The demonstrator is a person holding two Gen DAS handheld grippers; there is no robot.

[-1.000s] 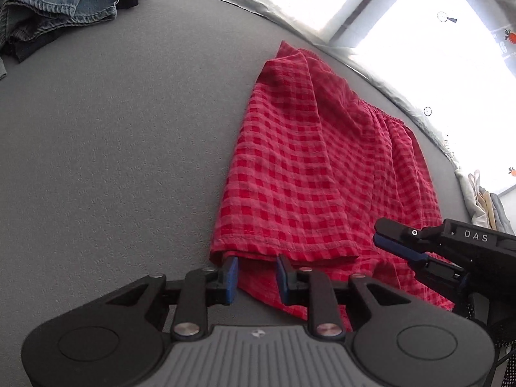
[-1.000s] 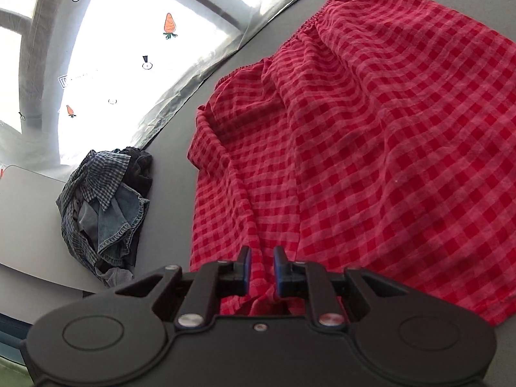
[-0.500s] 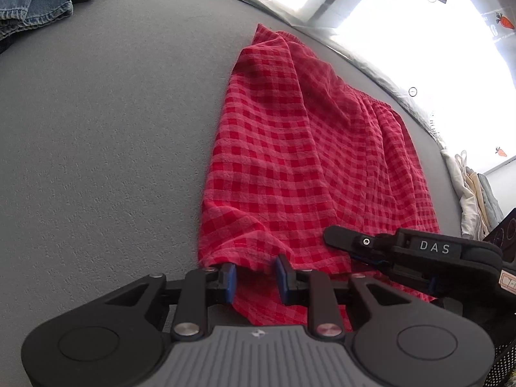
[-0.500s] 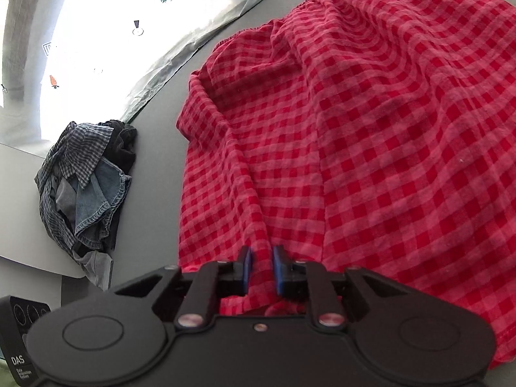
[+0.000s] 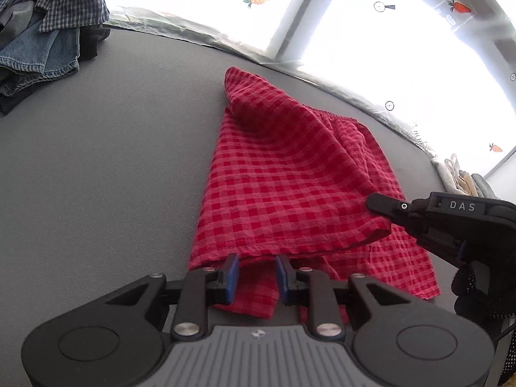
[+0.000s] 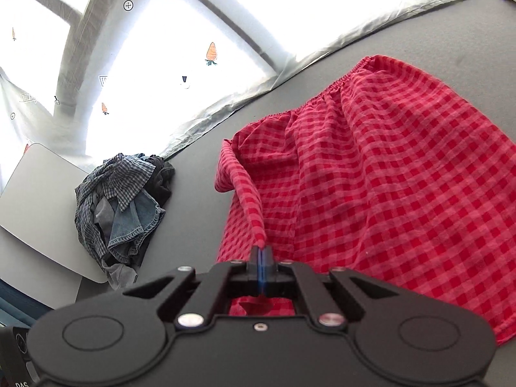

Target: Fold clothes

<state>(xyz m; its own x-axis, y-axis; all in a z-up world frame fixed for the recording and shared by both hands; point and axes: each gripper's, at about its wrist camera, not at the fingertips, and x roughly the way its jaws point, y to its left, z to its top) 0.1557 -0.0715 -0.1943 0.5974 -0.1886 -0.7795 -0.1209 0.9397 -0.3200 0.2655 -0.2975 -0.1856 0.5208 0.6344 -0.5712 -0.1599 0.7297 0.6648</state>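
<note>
Red checked shorts (image 5: 290,187) lie on the grey surface, elastic waist at the far end (image 6: 322,95). My right gripper (image 6: 262,254) is shut on the hem of the shorts (image 6: 371,193) and lifts a ridge of cloth. It shows in the left wrist view (image 5: 383,208) pinching the hem's right corner. My left gripper (image 5: 256,269) has its blue pads apart, with the raised hem's left part between them; cloth hangs below the fingers.
A pile of denim and plaid clothes (image 6: 119,206) lies at the far left, also in the left wrist view (image 5: 45,38). A light grey board (image 6: 35,200) lies beside it. Bright curtained windows (image 6: 161,48) stand beyond the table edge.
My right gripper has closed on the hem and lifted it, raising a fold. Both grippers have pulled back and up, so the pile and window come into view.
</note>
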